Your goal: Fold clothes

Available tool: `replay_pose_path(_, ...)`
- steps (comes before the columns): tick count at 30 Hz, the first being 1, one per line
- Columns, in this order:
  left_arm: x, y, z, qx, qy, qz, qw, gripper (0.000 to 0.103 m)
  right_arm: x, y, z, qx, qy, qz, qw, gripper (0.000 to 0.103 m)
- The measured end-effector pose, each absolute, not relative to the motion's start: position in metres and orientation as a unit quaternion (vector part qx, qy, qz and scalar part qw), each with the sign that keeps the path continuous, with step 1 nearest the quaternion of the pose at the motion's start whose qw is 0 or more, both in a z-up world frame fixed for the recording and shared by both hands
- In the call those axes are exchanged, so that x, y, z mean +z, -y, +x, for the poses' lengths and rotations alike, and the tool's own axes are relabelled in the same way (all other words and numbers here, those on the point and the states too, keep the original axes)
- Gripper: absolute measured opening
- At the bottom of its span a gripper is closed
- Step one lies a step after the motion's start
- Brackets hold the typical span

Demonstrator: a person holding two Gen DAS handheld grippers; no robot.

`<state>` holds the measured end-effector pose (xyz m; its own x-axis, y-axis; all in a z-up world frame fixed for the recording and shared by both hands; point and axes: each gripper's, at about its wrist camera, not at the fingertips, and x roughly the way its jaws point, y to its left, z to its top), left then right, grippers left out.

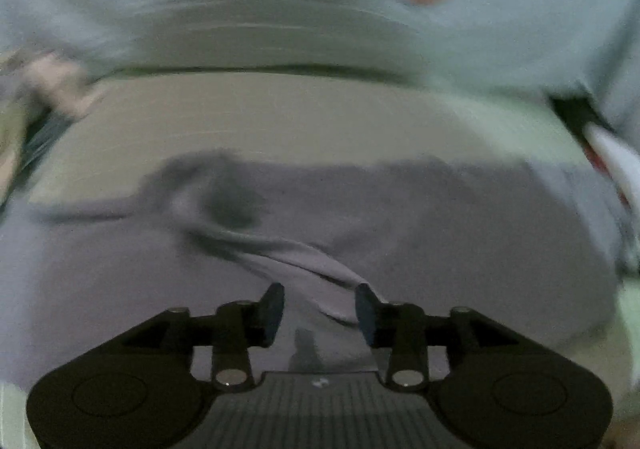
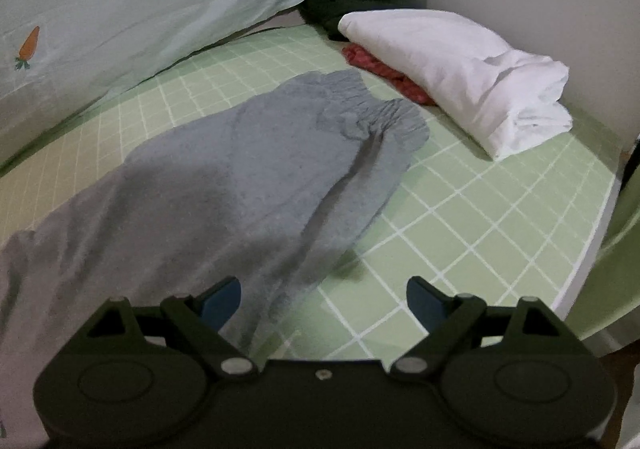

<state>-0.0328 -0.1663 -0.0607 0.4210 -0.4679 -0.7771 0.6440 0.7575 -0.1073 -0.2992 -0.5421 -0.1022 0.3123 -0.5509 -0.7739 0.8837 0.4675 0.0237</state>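
— Jaws, left gripper (image 1: 319, 315): how do they stand?
— Parted, nothing between them. A raised fold of the grey garment (image 1: 304, 261) runs up to the gap; whether a pad touches it cannot be told, as the left wrist view is smeared.
— Jaws, right gripper (image 2: 323, 303)?
— Spread wide, empty. The left blue pad (image 2: 222, 303) sits over the garment's near edge, the right one over bare sheet.
— Item one, location?
— Grey garment (image 2: 248, 185), lying flat and wrinkled on the green checked sheet (image 2: 472, 217) of a bed, gathered end farthest from the right gripper, one long crease down its right half.
— Surroundings?
— White folded cloth (image 2: 460, 77) beyond it, near the wall, resting on a red patterned item (image 2: 380, 69); a dark bundle (image 2: 332, 11) behind those. Pale blue bedding (image 2: 140, 9) hangs along the left, carrying an orange carrot motif (image 2: 29, 47) and a small round mark.
— Any lettering, brand, label?
— None legible in either view.
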Motion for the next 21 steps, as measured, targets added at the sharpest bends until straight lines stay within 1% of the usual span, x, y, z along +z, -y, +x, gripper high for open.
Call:
replay_pose_path(3,-0.062,0.155,-0.004,-0.292,-0.433,0.078,0.849,0.053,-0.105,0.546,-0.300,-0.458,-0.361,0.237,0.777,0.091)
replay_pose_path(5,-0.066,0.154,0.015,-0.281,-0.439,0.069,0.851,0.055,-0.105,0.547,-0.299,-0.455,-0.362,0.237,0.778,0.091)
replay_pose_path(10,-0.072,0.165,0.040,-0.285,-0.446,0.049,0.847,0.055,-0.100,0.543,-0.287,-0.450,-0.368,0.218,0.783,0.091)
replay_pose_path(11,-0.073,0.169,0.044,-0.290,-0.445,0.045,0.846,0.053,-0.099,0.541,-0.285,-0.451,-0.371,0.212,0.784,0.091)
replay_pose_path(12,-0.073,0.172,0.047,-0.296,-0.444,0.042,0.845,0.049,-0.100,0.539,-0.285,-0.452,-0.375,0.207,0.782,0.091)
replay_pose_path(13,-0.073,0.176,0.050,-0.301,-0.443,0.039,0.843,0.039,-0.100,0.538,-0.285,-0.454,-0.380,0.204,0.780,0.091)
replay_pose_path(14,-0.074,0.180,0.053,-0.306,-0.443,0.035,0.842,0.003,-0.101,0.537,-0.285,-0.456,-0.384,0.200,0.778,0.091)
replay_pose_path(18,-0.074,0.196,0.065,-0.329,-0.438,0.022,0.836,0.001,-0.104,0.539,-0.286,-0.466,-0.393,0.204,0.766,0.091)
replay_pose_path(21,-0.062,0.231,0.061,-0.381,-0.419,0.029,0.824,0.001,-0.104,0.541,-0.286,-0.475,-0.390,0.208,0.761,0.091)
